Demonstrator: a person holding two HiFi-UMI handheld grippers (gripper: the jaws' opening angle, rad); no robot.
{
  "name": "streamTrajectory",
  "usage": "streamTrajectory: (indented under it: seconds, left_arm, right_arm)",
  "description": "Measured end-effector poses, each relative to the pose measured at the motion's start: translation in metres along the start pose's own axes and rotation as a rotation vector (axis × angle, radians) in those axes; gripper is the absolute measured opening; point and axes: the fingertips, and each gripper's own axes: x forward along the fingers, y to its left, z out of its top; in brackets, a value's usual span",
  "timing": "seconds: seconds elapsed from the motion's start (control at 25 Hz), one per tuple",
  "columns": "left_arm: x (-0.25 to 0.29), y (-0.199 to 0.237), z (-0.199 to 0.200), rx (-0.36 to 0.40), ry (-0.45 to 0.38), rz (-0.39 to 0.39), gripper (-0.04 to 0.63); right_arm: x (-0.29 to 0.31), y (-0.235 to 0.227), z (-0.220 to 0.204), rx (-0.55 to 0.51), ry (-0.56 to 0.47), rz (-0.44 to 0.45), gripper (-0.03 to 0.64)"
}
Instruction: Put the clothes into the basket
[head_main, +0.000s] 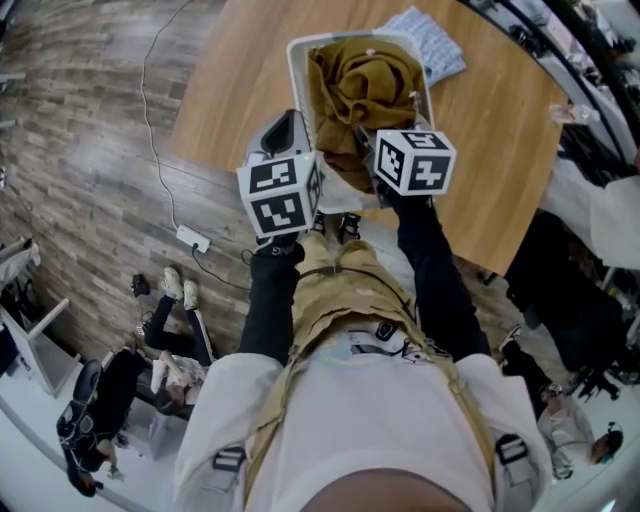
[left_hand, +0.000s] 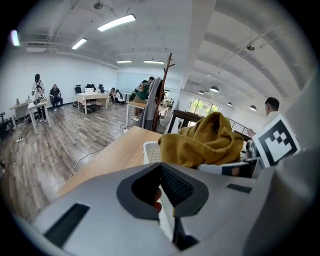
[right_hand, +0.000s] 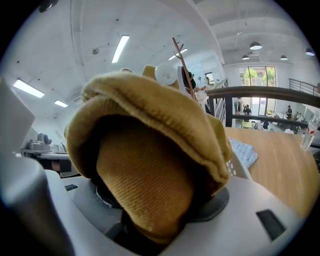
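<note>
Head view: mustard garment (head_main: 362, 80) heaped in white basket (head_main: 296, 70) on wooden table (head_main: 230, 90), hanging over near rim. Right gripper (head_main: 362, 140) clamped on thick knit fold, confirmed in right gripper view. Left gripper (head_main: 287, 130) pinched together on nothing, just beside basket's near left corner. Probably tail end of drop-in. Push held fold down below rim before letting go, open wide, back out straight to avoid snagging knit and dragging it out. Brace basket wall with left if tipping. Blue checked cloth (head_main: 432, 40) lying on table beyond basket, likely next.
</note>
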Motion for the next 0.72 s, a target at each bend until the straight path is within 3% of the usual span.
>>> streamTrajectory:
  seconds: [0.72]
  left_arm:
    - [0.019, 0.007, -0.019, -0.01, 0.07, -0.014, 0.002]
  right_arm:
    - [0.068, -0.032, -0.064, 0.048, 0.226, -0.061, 0.284]
